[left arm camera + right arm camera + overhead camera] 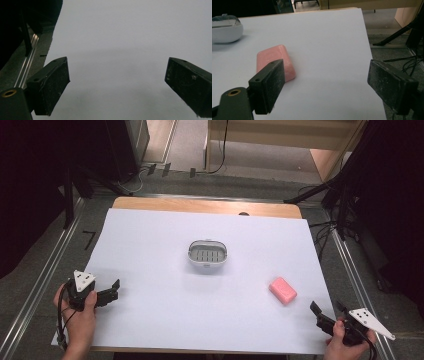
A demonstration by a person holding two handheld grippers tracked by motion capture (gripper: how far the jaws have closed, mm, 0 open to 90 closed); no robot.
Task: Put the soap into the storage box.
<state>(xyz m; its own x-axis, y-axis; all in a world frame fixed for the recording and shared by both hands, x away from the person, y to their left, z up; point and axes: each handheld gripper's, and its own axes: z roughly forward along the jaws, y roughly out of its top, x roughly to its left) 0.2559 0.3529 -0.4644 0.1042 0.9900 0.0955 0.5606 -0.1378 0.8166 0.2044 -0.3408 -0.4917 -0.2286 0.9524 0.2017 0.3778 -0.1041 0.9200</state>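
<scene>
A pink bar of soap [283,290] lies on the white sheet at the right. A white oval soap dish [207,254] with a slotted grey insert sits near the middle. My right gripper [327,310] is open at the table's front right corner, a short way from the soap. In the right gripper view the soap [275,61] lies just beyond the left jaw, and the dish [226,28] is at the far left. My left gripper [115,290] is open at the front left, empty over bare sheet. Its wide-apart pads [51,87] frame nothing.
The white sheet [150,250] covers a wooden table with a strip of wood along the far edge. Metal rails [45,270] run along both sides. Black stands and cables [340,215] sit on the floor to the right and behind.
</scene>
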